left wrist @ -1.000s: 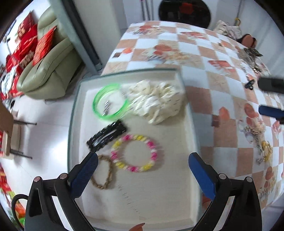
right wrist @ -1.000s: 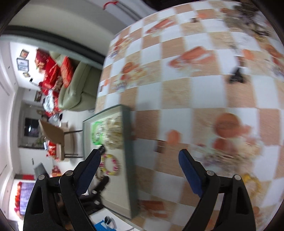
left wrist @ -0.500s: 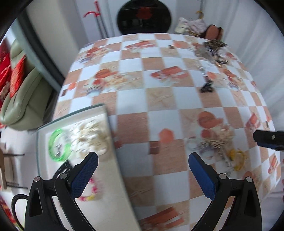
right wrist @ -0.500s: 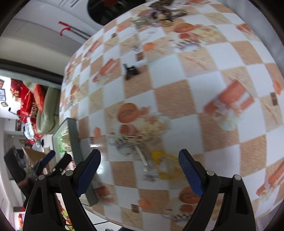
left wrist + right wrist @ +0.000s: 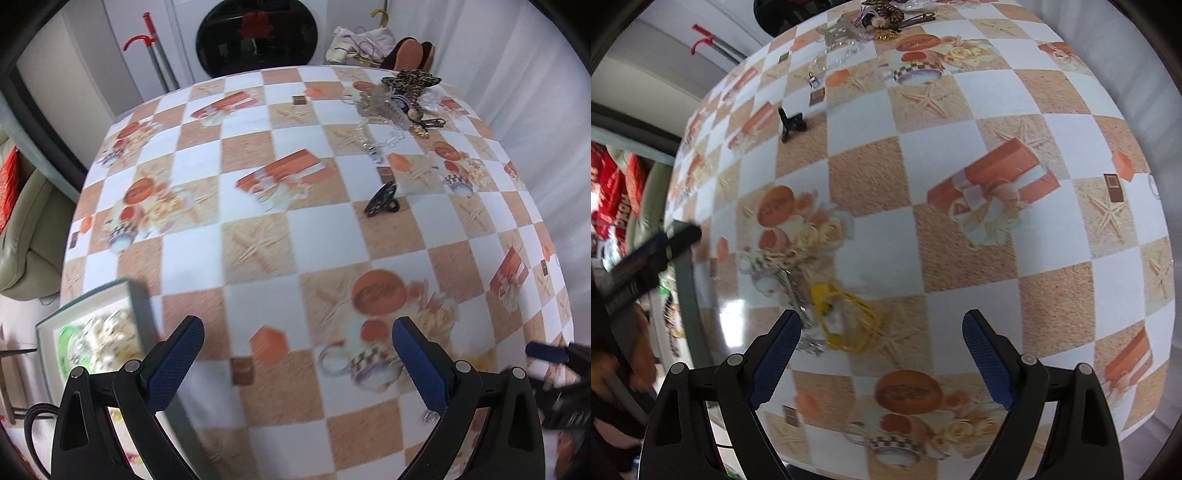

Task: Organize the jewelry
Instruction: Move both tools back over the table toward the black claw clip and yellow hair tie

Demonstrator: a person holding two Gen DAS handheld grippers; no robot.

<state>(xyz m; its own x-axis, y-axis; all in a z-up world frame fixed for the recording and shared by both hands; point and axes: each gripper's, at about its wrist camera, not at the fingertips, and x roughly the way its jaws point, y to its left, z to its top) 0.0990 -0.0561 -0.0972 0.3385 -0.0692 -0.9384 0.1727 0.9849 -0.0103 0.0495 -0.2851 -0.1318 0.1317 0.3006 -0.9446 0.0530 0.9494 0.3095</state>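
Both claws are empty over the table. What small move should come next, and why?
Probably lower the right claw onto the yellow piece just ahead of its fingertips. Its jaws are open and hold nothing, the piece lies loose on the tablecloth outside the tray, and it is the nearest item.

One tray [image 5: 138,306] sits on the desk [image 5: 258,206]. There is one black hair clip [image 5: 382,201], one yellow bracelet [image 5: 846,317], one green bangle [image 5: 62,350], and one far pile of jewelry [image 5: 402,99].
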